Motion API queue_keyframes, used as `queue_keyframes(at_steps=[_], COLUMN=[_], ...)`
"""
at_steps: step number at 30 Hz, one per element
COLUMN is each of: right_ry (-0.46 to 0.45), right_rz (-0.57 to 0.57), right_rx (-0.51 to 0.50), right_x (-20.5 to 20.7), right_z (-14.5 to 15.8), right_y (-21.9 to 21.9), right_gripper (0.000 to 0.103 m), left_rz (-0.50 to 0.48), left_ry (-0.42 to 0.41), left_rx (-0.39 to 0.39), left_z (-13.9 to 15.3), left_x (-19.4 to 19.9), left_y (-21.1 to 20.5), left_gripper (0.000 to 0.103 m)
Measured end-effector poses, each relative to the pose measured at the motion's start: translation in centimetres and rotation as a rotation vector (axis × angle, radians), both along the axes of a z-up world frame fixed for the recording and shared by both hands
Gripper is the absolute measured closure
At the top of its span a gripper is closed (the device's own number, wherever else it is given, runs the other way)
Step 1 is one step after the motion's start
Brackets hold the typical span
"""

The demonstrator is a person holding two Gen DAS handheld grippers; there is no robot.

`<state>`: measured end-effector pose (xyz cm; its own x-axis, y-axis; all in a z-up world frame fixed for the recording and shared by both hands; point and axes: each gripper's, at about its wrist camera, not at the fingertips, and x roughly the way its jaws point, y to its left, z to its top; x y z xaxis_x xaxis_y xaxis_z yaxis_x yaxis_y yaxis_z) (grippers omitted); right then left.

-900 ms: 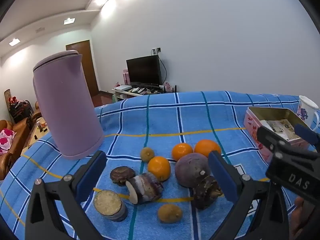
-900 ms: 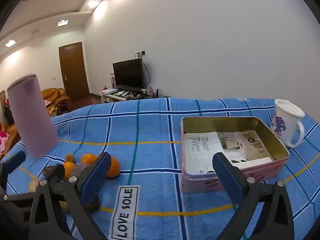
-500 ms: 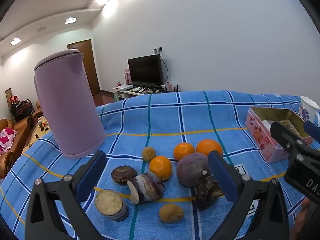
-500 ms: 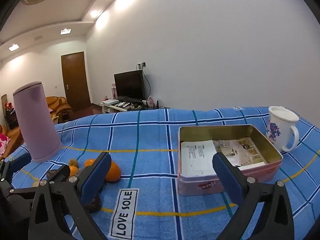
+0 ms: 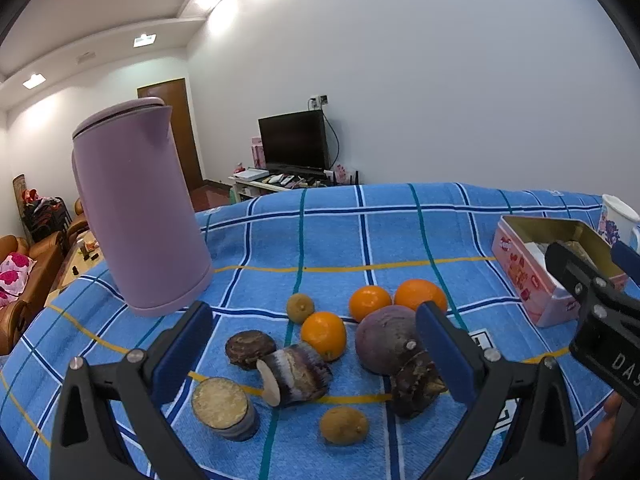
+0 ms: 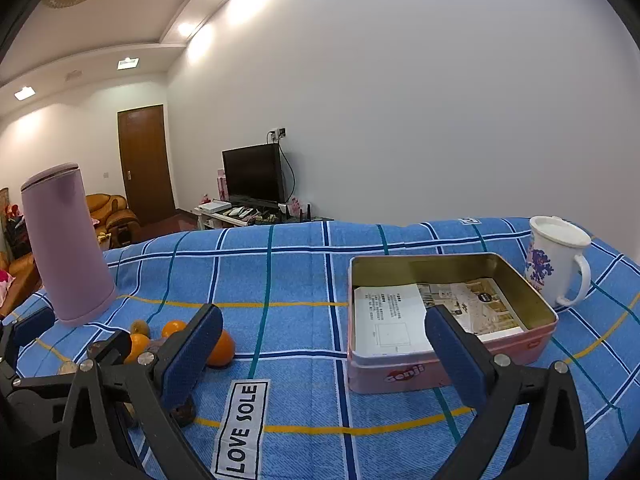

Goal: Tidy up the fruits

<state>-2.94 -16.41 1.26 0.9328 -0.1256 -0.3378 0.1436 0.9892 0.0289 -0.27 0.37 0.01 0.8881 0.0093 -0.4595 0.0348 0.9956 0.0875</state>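
Note:
Three oranges (image 5: 324,335) lie on the blue checked cloth among two small brown-green fruits (image 5: 300,308), a purple round root (image 5: 386,344) and cut taro pieces (image 5: 294,374). My left gripper (image 5: 312,354) hangs open just above and in front of this pile, nothing between its fingers. In the right wrist view the pink tin (image 6: 448,320), lined with paper, sits right of centre, and the oranges (image 6: 220,348) show at the left behind a finger. My right gripper (image 6: 324,356) stands open over bare cloth between the fruits and the tin.
A tall lilac kettle (image 5: 140,216) stands at the back left of the cloth. A white mug with a blue flower print (image 6: 558,264) stands right of the tin. A "LOVE SOLE" label (image 6: 242,428) lies on the cloth. A TV and sofas are beyond the table.
The right gripper has lifted and tilted upward, so more wall and ceiling show. In the left wrist view the right gripper has drifted right and down; the left view shifted only slightly.

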Motion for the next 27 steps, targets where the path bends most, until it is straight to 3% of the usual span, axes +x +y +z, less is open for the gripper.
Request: queue_keyframes(at_steps=[27], right_ry=[0.004], right_rz=[0.000], right_rx=[-0.010], right_x=[0.05], right_z=[-0.34], right_y=[0.40], right_gripper=[0.001], left_rz=[0.004], left_ry=[0.003], left_rx=[-0.003], left_z=[-0.30], left_x=[0.35], left_y=[0.16], left_gripper=[0.000])
